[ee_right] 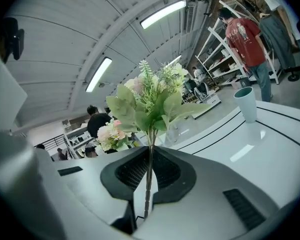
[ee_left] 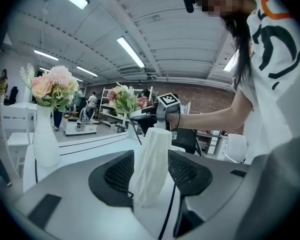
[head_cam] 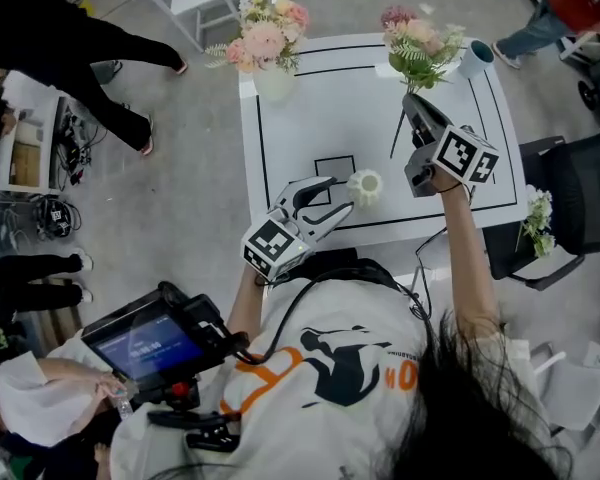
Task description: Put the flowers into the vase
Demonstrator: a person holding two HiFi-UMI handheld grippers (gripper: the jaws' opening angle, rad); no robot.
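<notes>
White table (head_cam: 310,118), vase (head_cam: 365,186) on it; grey floor (head_cam: 190,198).

Long ceiling strip lights (ee_left: 131,51) give bright, even light in both gripper views; the white table (head_cam: 310,118) takes only faint shadows and carries a soft glare patch near the blue cup (ee_right: 247,103); the flowers (ee_right: 152,101) stand partly backlit against the pale ceiling; both gripper views bulge fisheye-wise and fall to black at the corners, with the closest foreground blurred; the head view is sharp
</notes>
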